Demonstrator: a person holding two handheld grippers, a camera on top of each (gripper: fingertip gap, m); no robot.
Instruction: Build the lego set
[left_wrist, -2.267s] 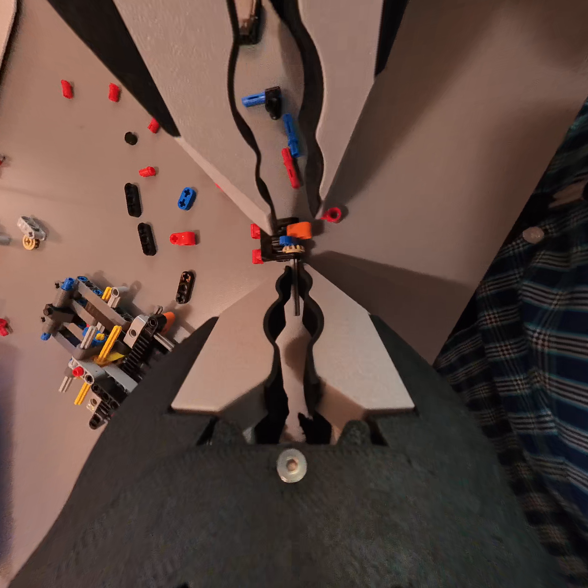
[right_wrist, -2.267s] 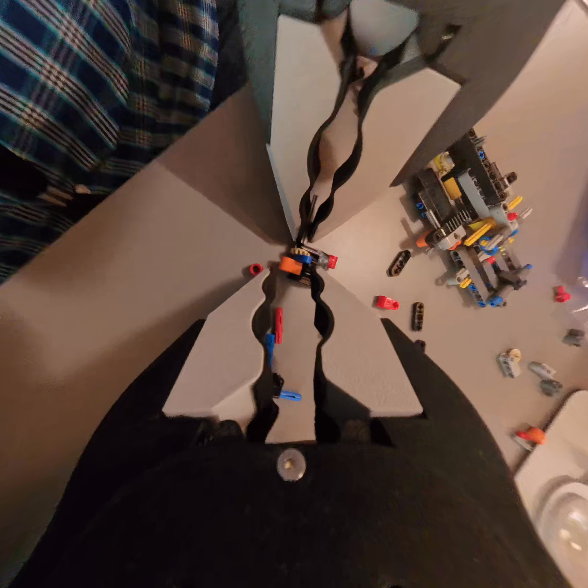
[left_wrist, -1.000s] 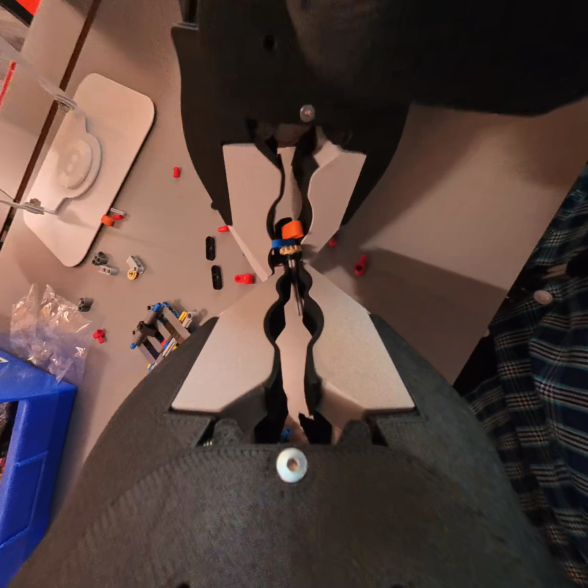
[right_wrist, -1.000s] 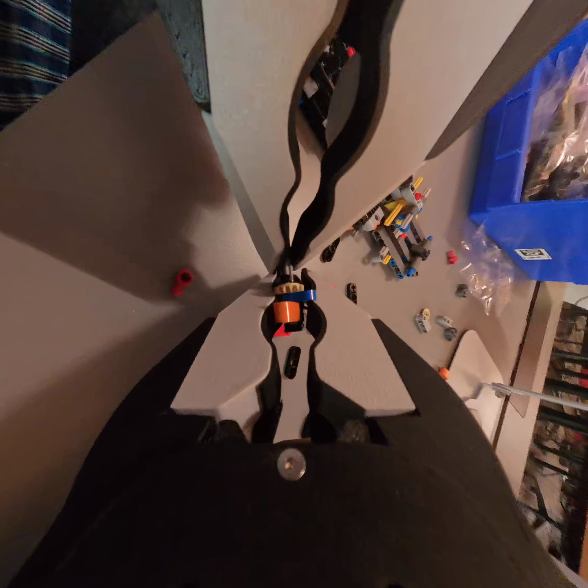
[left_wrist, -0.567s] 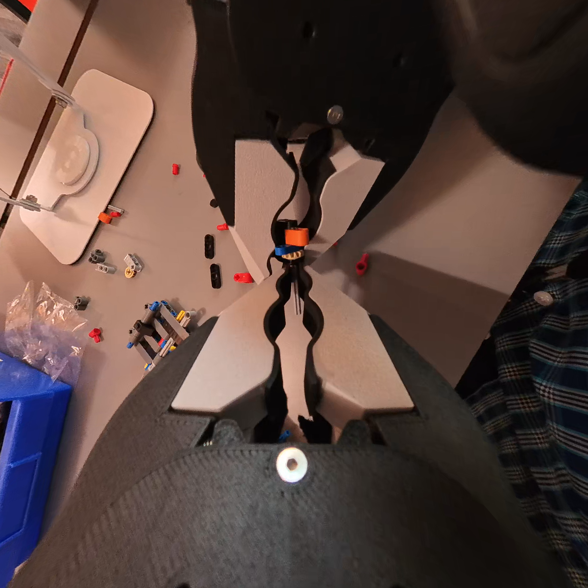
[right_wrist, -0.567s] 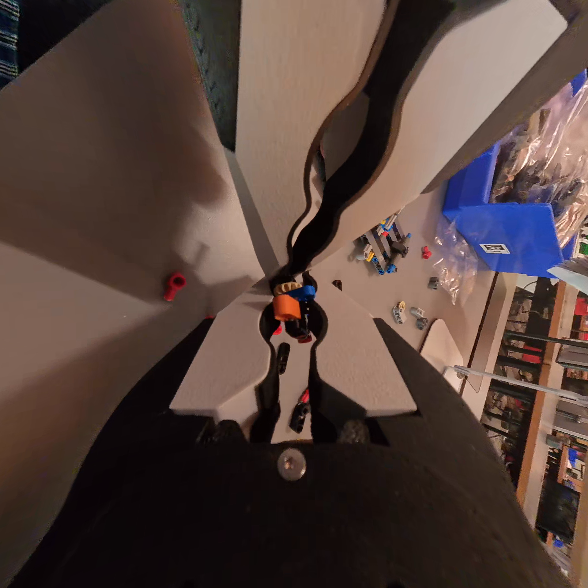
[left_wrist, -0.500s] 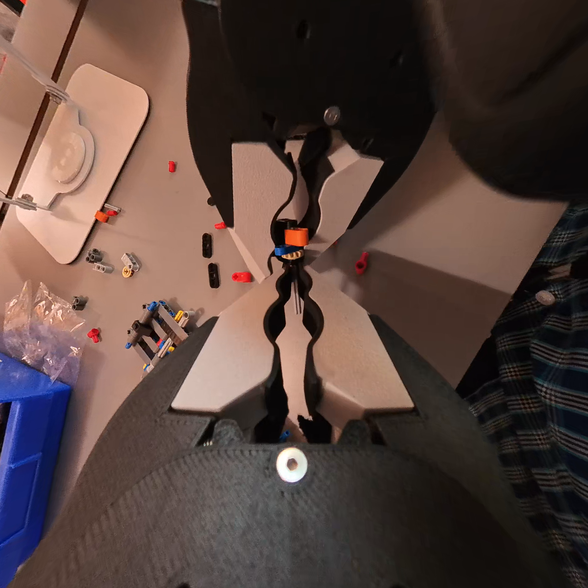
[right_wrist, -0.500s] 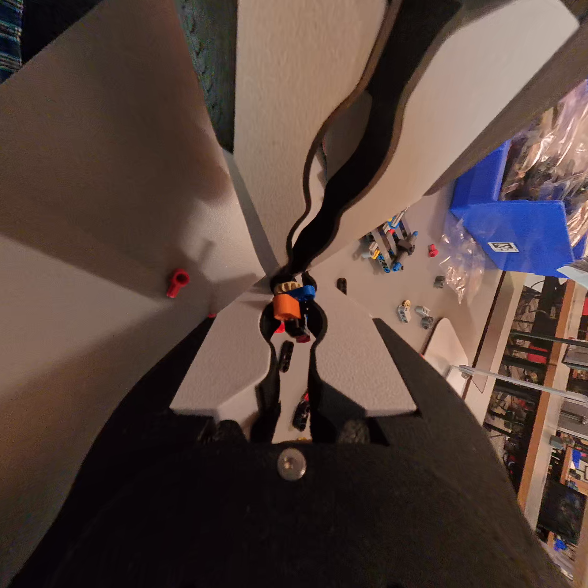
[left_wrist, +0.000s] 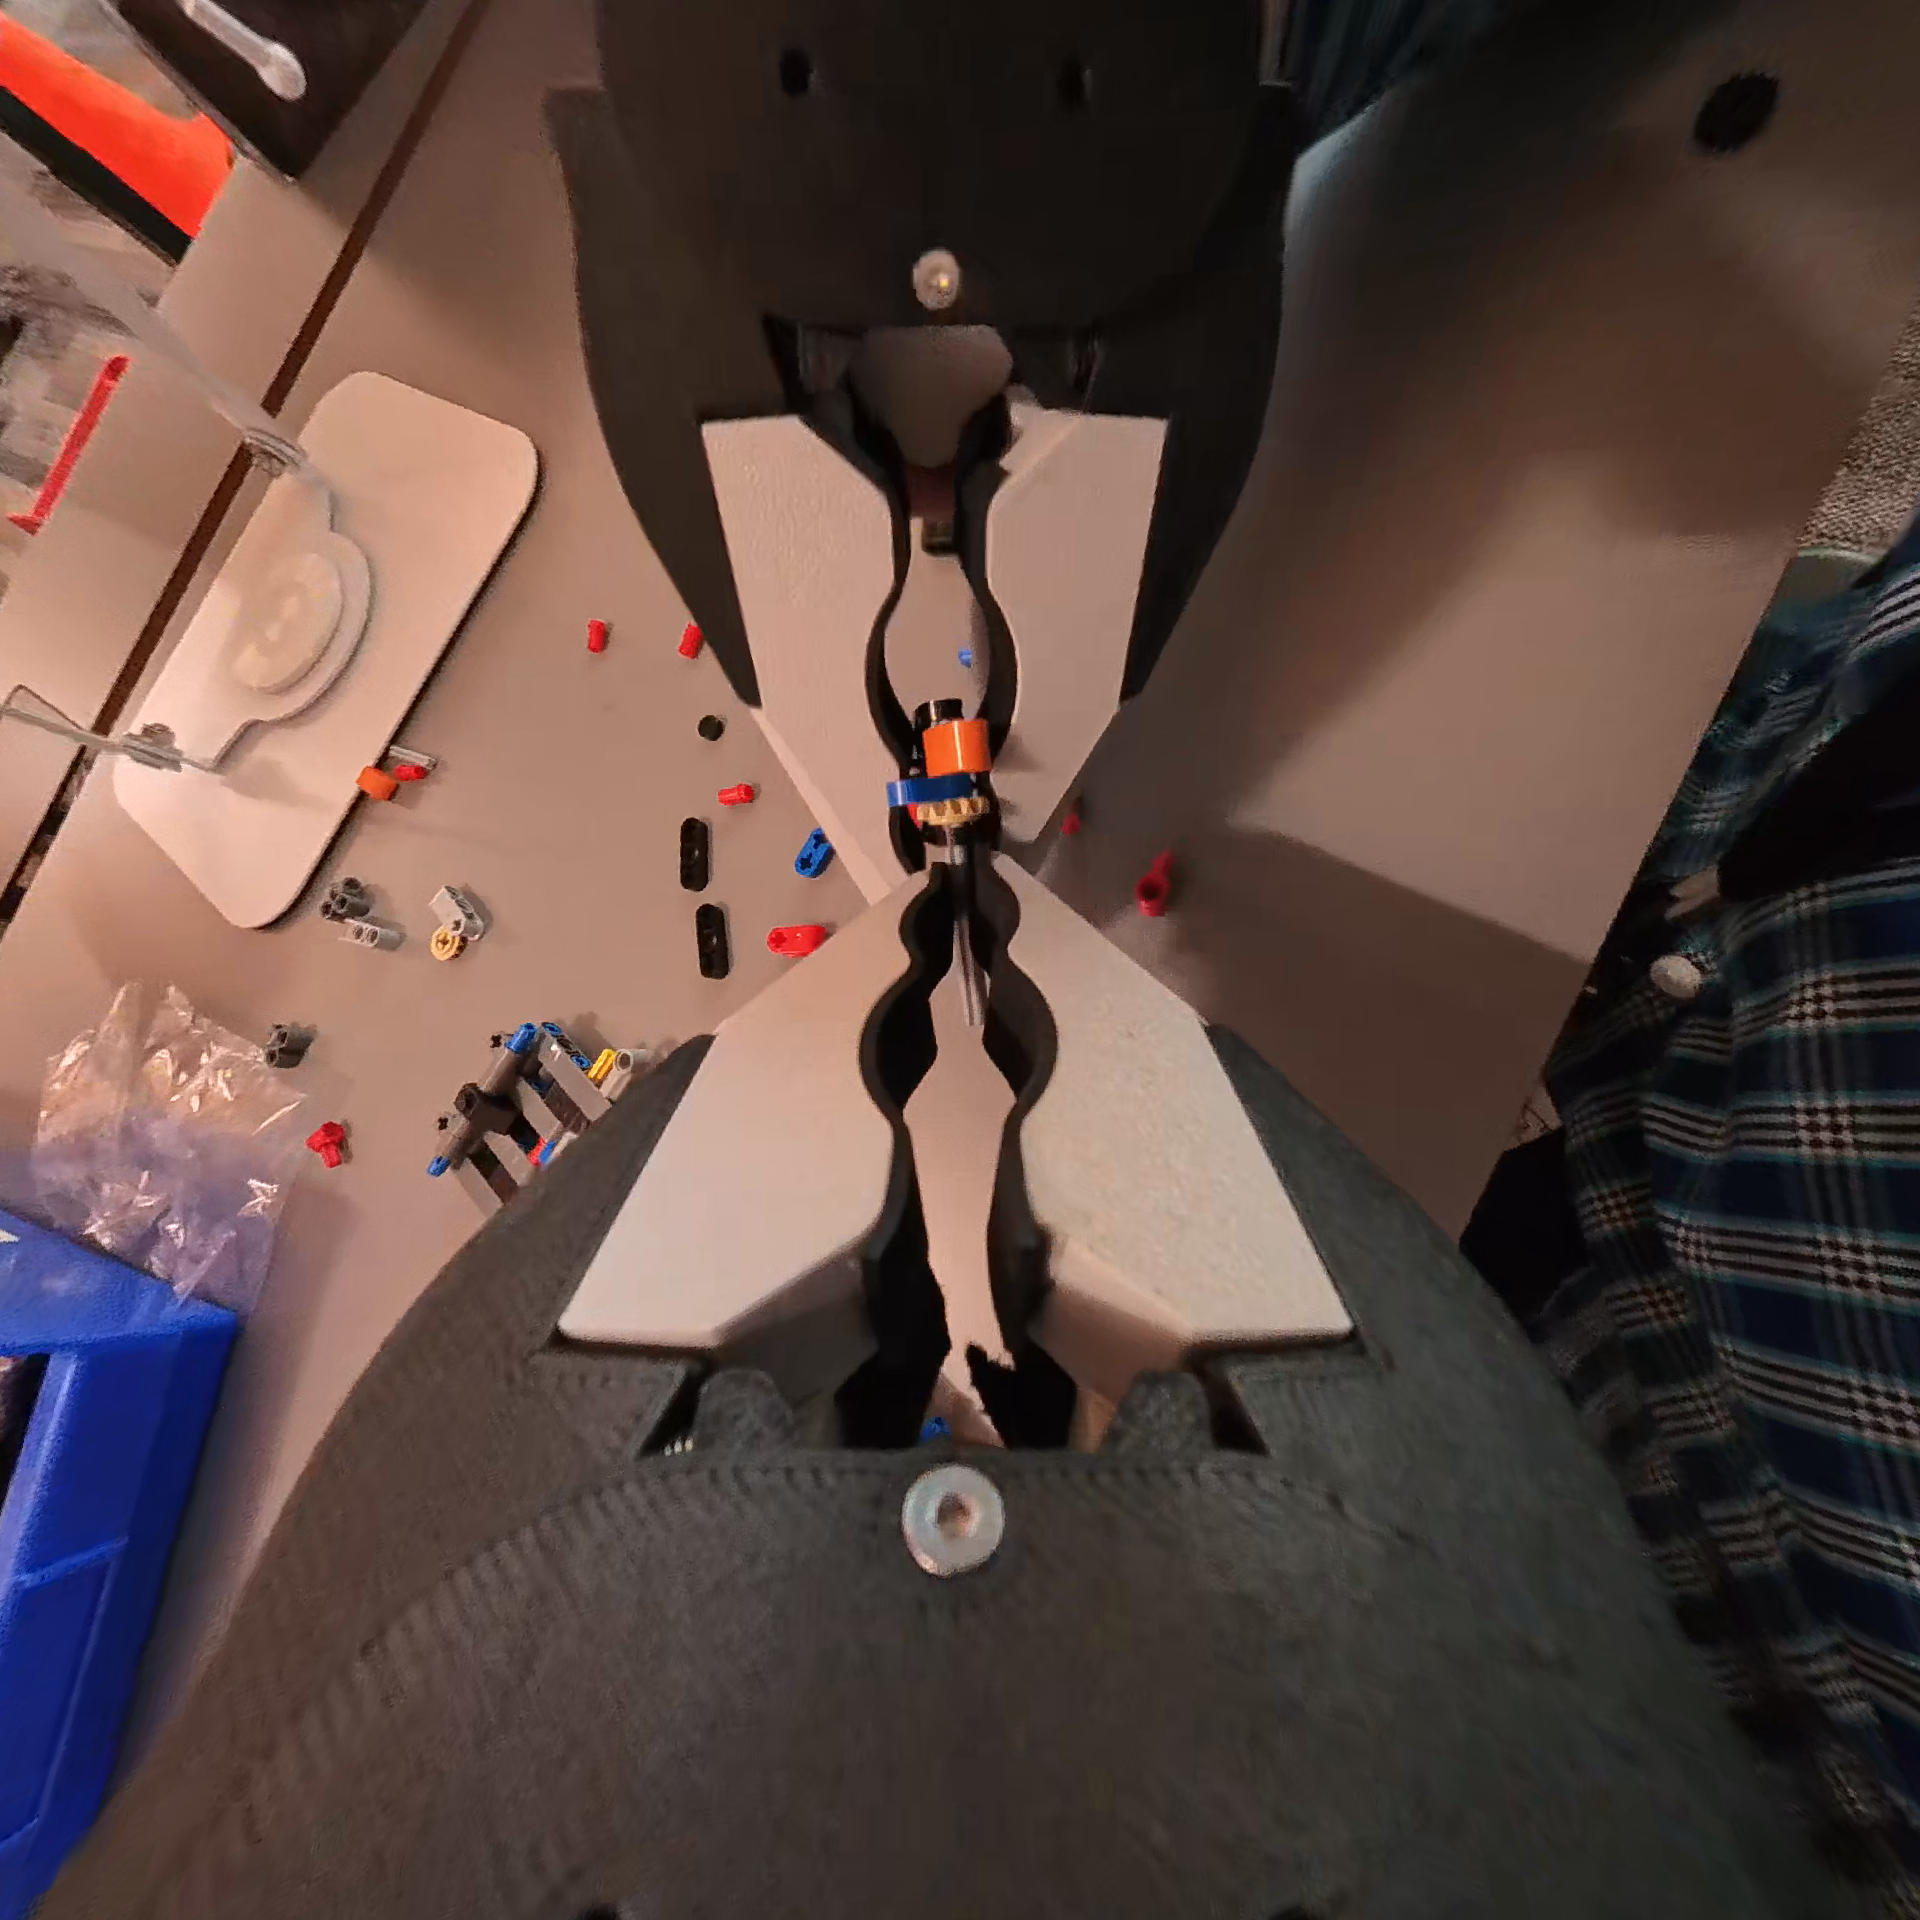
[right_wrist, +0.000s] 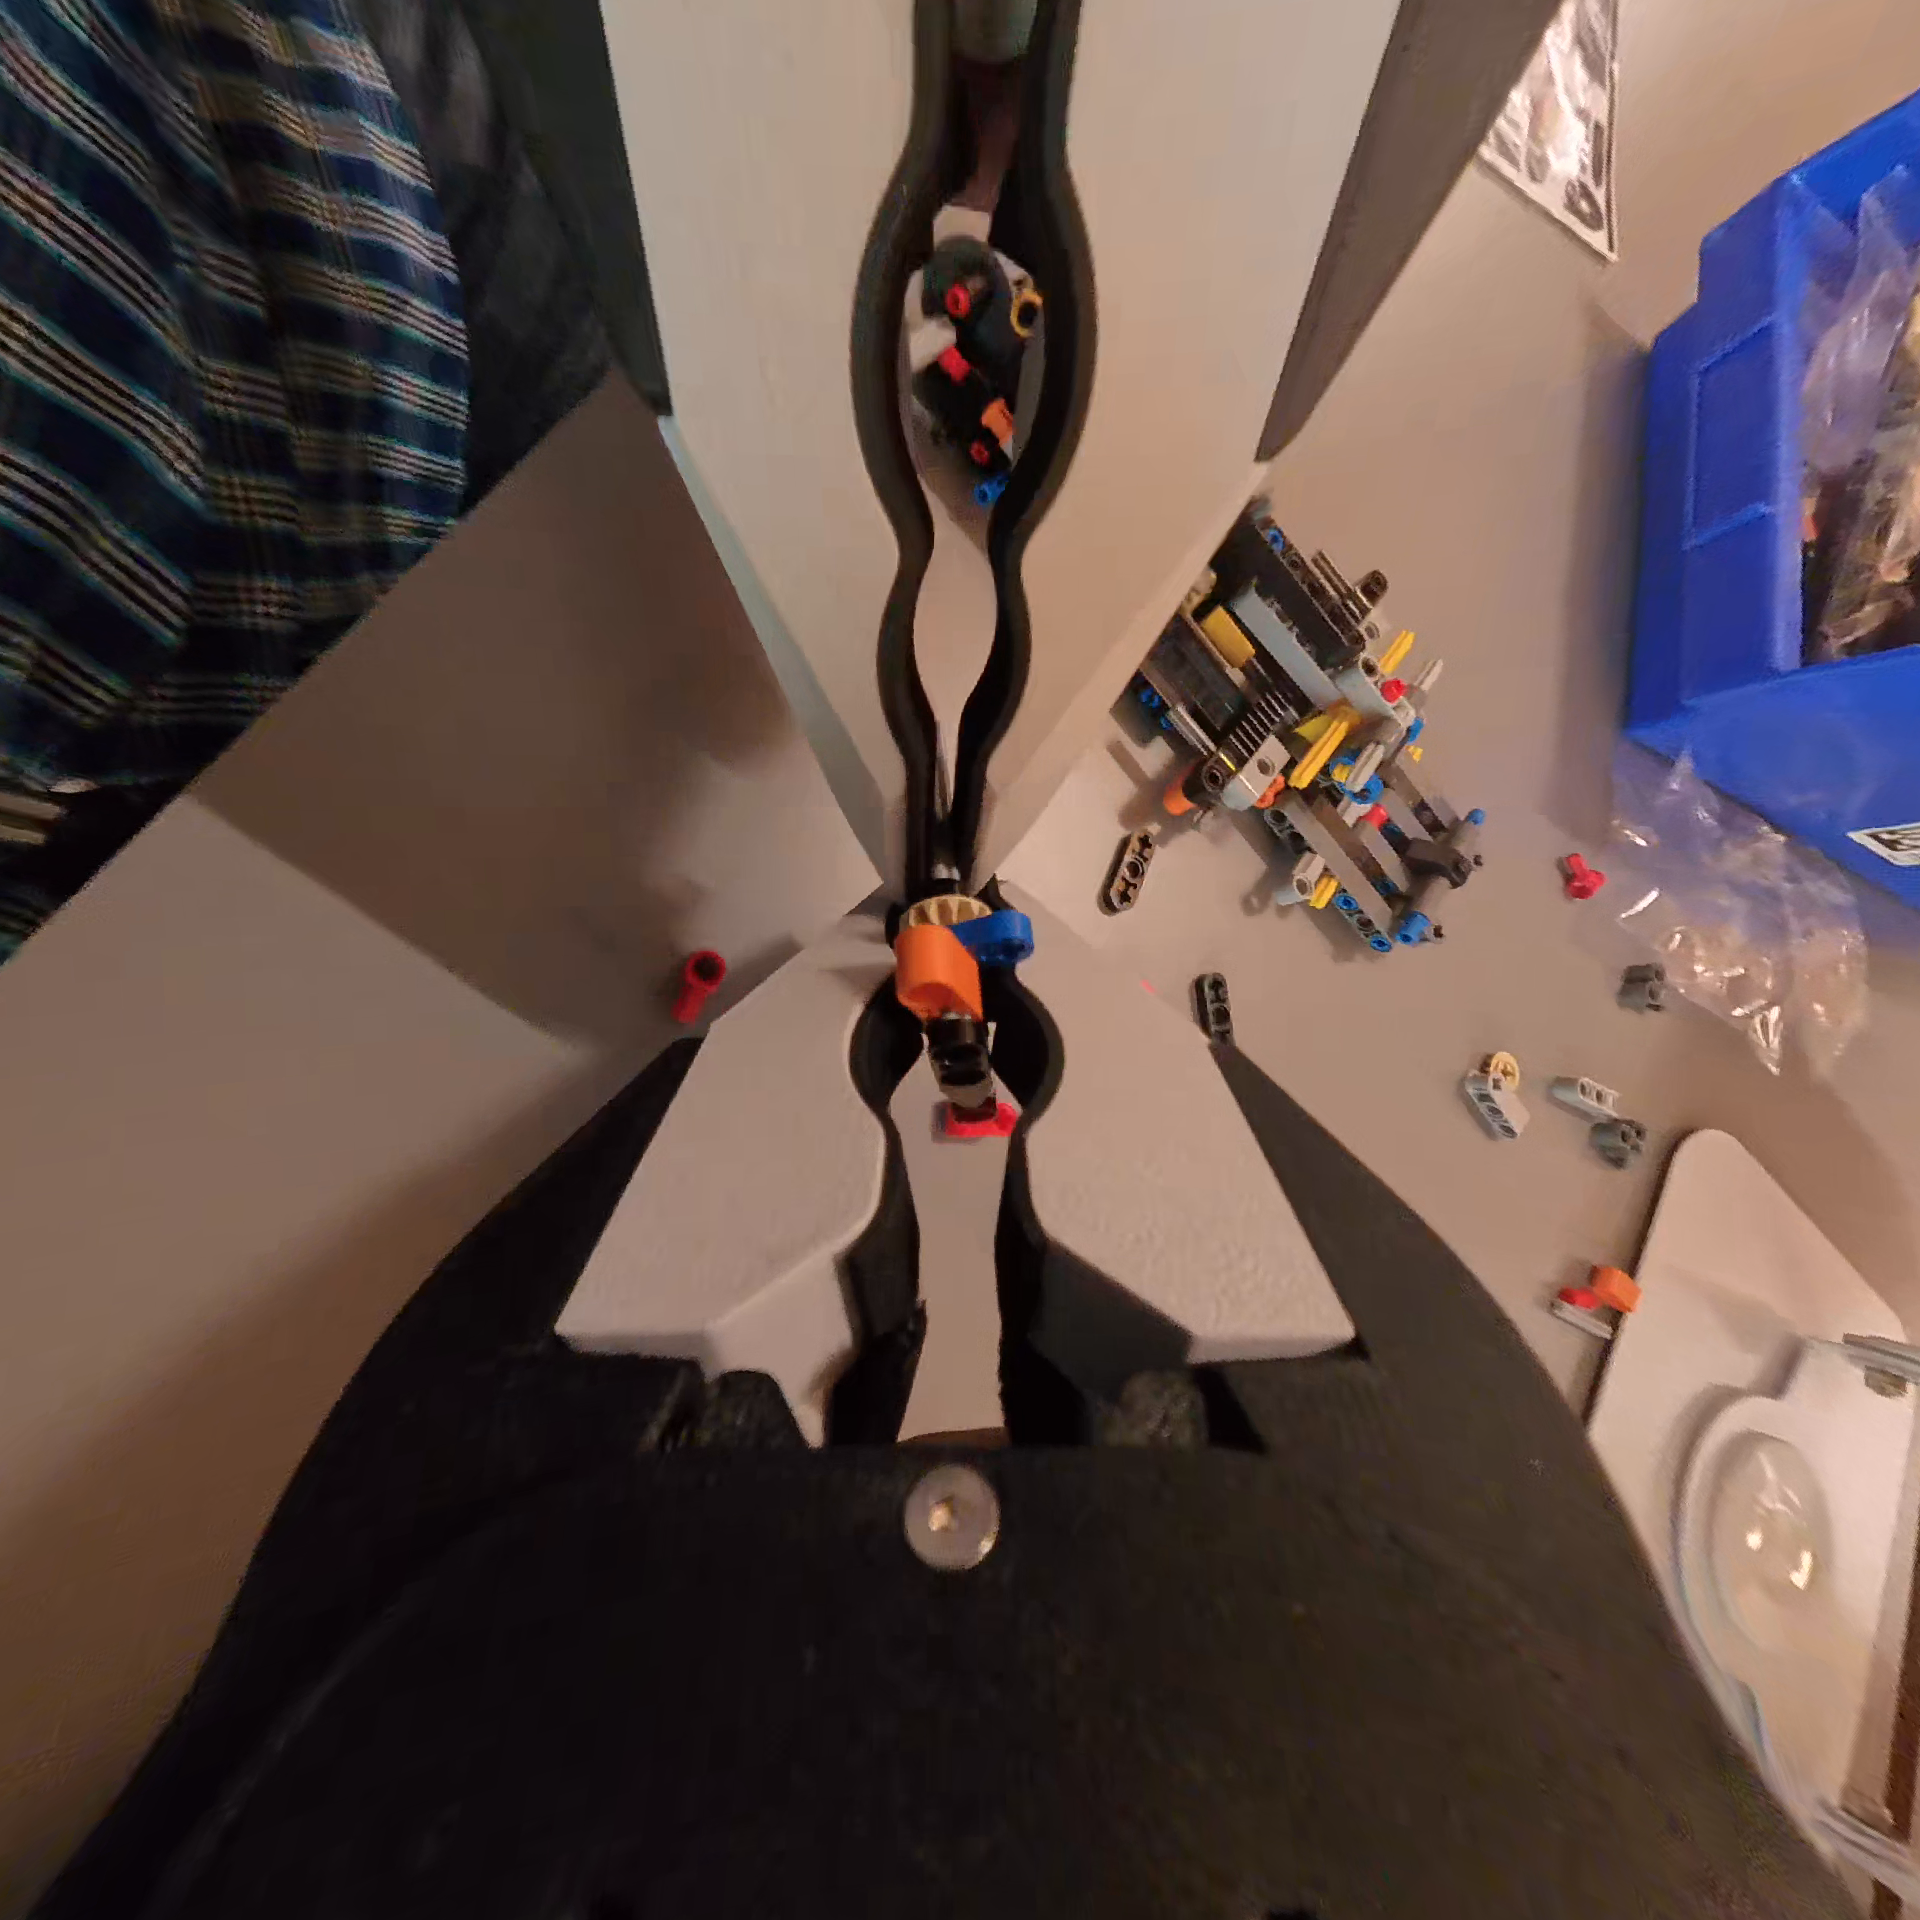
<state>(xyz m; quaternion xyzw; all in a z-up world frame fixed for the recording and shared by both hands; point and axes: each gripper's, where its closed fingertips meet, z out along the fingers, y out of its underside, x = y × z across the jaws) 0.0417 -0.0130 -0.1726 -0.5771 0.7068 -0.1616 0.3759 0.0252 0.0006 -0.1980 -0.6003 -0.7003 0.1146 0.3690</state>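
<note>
My left gripper (left_wrist: 961, 883) is shut on a thin dark axle (left_wrist: 968, 961) that sticks out of a small sub-assembly (left_wrist: 951, 764) with an orange bush, a blue piece and a tan gear. My right gripper (right_wrist: 940, 925) faces it tip to tip and is shut on that sub-assembly (right_wrist: 937, 971), whose black and red end lies between my fingers. Both are held above the table. The larger grey, black and yellow build (right_wrist: 1309, 748) lies on the table; in the left wrist view (left_wrist: 530, 1101) my left gripper partly hides it.
A blue bin (right_wrist: 1787, 520) and a clear plastic bag (right_wrist: 1766, 914) sit beside the build. A white stand base (left_wrist: 343, 644) lies farther off. Several loose pieces dot the table, among them a red pin (right_wrist: 698, 982). A person's plaid shirt (left_wrist: 1766, 1247) is at the table's edge.
Both grippers lifted the joined axle and sub-assembly off the table and rolled. In the last half second the right gripper swung straight opposite the left. Both grips stayed shut.
</note>
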